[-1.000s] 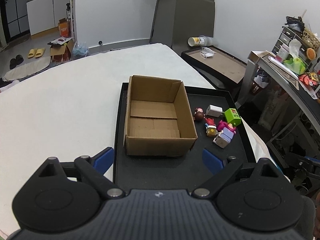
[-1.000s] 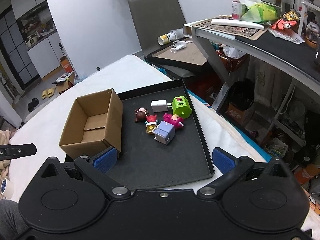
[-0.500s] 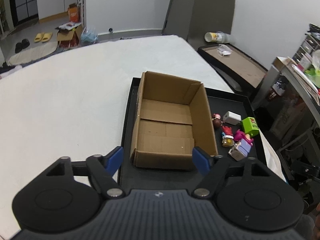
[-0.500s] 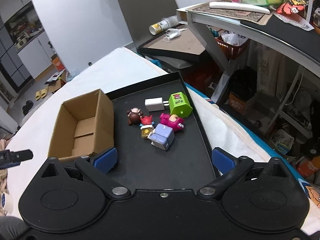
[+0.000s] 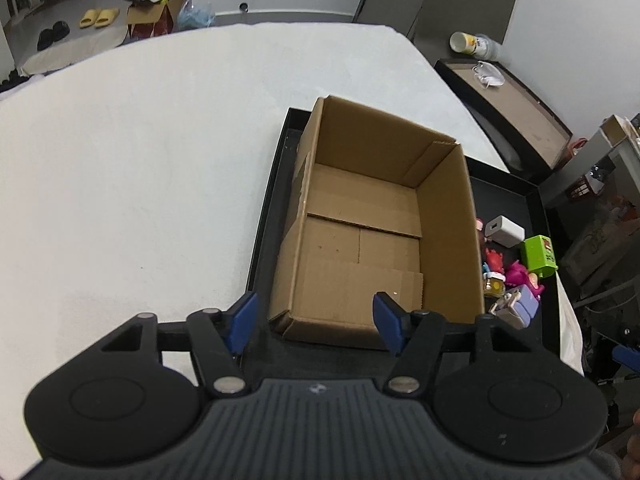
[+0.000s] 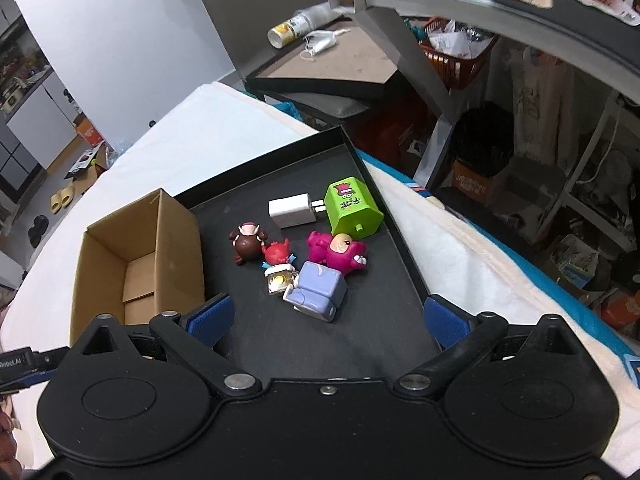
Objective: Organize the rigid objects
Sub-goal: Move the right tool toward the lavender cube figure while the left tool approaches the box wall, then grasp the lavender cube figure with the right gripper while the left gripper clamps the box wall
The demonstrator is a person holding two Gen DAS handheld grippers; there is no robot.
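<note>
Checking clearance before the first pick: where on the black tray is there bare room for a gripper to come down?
Bare tray floor lies between the lavender block and the near rim, in front of the right gripper. The cardboard box is empty inside. It is crowded mid-tray, where the toys, white charger and green cube cluster.

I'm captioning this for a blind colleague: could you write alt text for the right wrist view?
An open right gripper hovers over a black rectangular tray holding a cluster of small items: a lavender block toy, a magenta figure, a red figure, a brown figure, a white charger plug and a green box-shaped toy. An empty open cardboard box stands at the tray's left.
</note>
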